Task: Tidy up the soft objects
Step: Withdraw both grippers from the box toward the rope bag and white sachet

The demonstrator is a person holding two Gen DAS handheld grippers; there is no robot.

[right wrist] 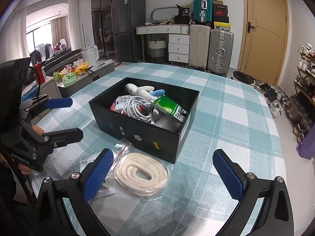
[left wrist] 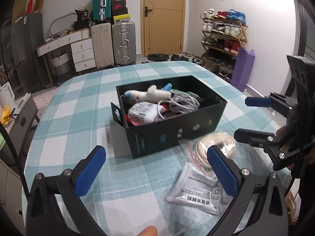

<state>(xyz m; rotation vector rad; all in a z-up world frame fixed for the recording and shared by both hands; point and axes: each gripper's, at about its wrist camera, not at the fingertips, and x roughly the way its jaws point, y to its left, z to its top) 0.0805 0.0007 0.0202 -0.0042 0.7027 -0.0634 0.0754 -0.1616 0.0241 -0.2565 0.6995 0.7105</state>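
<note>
A black box (left wrist: 177,135) (right wrist: 149,137) stands on the checked table. It holds a white plush toy (left wrist: 146,95) (right wrist: 137,89), a coiled white cable (left wrist: 183,103) (right wrist: 137,108), a white packet (left wrist: 143,112) and a green packet (right wrist: 167,106). A bagged cream rope coil (left wrist: 216,147) (right wrist: 140,175) and a silver sachet (left wrist: 195,190) lie on the table in front of the box. My left gripper (left wrist: 155,171) is open and empty, over the table left of the sachet. My right gripper (right wrist: 163,175) is open and empty, its fingers either side of the rope coil.
The teal checked tablecloth (left wrist: 78,118) (right wrist: 236,118) covers the table. Suitcases (left wrist: 113,43), a white drawer unit (left wrist: 82,53), a door (left wrist: 163,17) and a shoe rack (left wrist: 224,37) stand beyond it. A side counter with a kettle (right wrist: 89,56) stands off the table's left side.
</note>
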